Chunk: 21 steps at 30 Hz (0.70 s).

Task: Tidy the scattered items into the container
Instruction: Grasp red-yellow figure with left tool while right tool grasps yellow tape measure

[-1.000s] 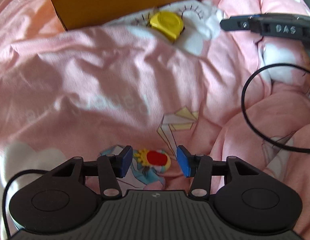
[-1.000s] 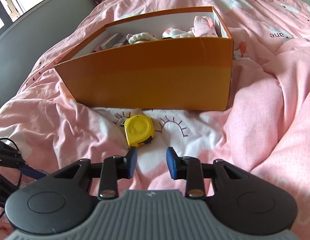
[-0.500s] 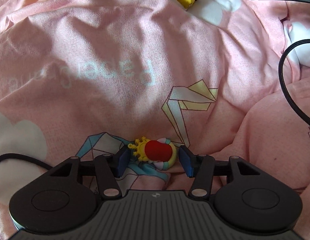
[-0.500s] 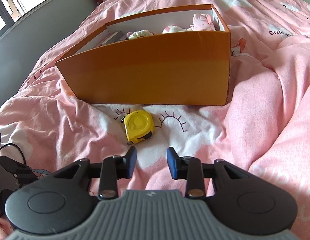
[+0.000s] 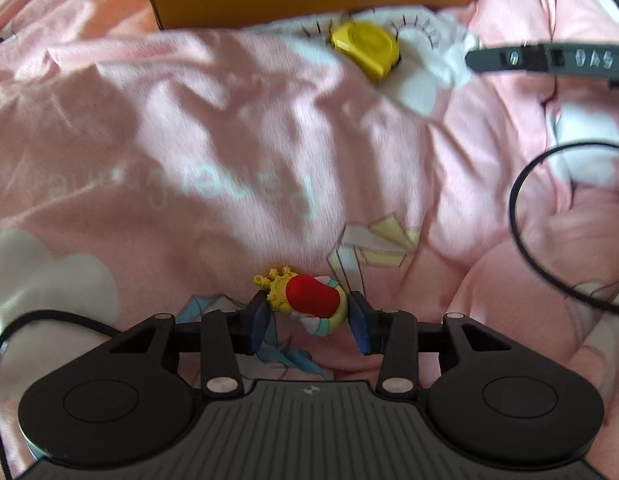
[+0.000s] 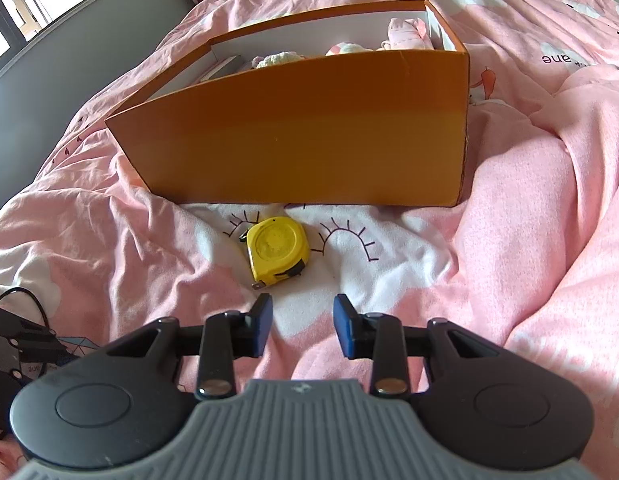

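Observation:
A small toy charm (image 5: 309, 300) with a red centre, yellow crown and pastel rim sits between the blue pads of my left gripper (image 5: 309, 322), which is shut on it just above the pink duvet. A yellow tape measure (image 6: 277, 250) lies on the duvet right in front of the orange box (image 6: 301, 136); it also shows in the left wrist view (image 5: 367, 46). My right gripper (image 6: 303, 326) is open and empty, just short of the tape measure. The box holds plush toys (image 6: 405, 32) and a book.
The pink duvet (image 6: 529, 220) is rumpled, with a raised fold to the right of the box. A black cable (image 5: 525, 240) loops at the right of the left wrist view, below the right gripper's arm (image 5: 549, 60). A grey wall and a window lie beyond the bed.
My left gripper has closed on the toy charm and lifted it off the duvet. My right gripper has edged closer to the tape measure and stays open.

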Tool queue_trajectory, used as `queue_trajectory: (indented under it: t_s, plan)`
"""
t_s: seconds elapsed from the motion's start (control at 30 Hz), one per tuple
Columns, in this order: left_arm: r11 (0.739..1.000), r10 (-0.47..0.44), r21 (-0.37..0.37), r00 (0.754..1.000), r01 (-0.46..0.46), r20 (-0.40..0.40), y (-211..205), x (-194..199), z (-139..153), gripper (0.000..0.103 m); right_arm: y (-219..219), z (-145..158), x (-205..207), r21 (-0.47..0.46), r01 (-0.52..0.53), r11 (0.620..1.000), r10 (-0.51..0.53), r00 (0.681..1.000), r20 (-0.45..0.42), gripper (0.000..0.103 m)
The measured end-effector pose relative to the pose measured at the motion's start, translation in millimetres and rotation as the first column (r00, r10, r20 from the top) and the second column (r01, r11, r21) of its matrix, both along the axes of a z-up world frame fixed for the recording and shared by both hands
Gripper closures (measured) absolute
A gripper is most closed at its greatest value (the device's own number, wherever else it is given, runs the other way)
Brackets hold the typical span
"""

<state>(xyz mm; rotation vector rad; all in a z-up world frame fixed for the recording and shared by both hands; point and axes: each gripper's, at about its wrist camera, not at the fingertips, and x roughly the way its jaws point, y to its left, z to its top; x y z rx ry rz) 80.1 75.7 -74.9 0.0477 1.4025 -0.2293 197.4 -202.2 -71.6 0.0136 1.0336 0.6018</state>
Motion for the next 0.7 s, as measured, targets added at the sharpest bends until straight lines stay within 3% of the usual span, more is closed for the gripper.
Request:
queue_trajectory:
  t_s: [0.27, 0.3, 0.47, 0.6, 0.7]
  plan:
    - [0.995, 0.095, -0.054, 0.982, -0.088, 0.162, 19.0, 18.4, 34.2, 0.055, 15.3, -0.1, 3.6, 0.028, -0.042, 0.999, 0.041, 0.999, 0.032, 0.066]
    - [0.993, 0.108, -0.057, 0.977, -0.099, 0.183, 2.0, 33.1, 35.6, 0.055, 18.6, -0.3, 4.3, 0.029, -0.052, 0.998, 0.051, 0.998, 0.042, 0.066]
    - [0.988, 0.144, -0.083, 0.958, -0.127, 0.246, -11.3, 68.3, 18.7, 0.055, 35.8, -7.7, 10.5, -0.003, -0.095, 0.995, 0.095, 0.991, 0.095, 0.066]
    - [0.981, 0.185, -0.108, 0.951, -0.162, 0.249, -11.8, 81.6, 5.8, 0.055, 47.4, -19.5, 21.4, -0.021, -0.106, 0.994, 0.108, 0.990, 0.092, 0.055]
    - [0.977, 0.200, -0.116, 0.949, -0.176, 0.245, -10.8, 85.8, -1.6, 0.055, 56.0, -28.0, 27.8, -0.027, -0.117, 0.993, 0.119, 0.989, 0.083, 0.052]
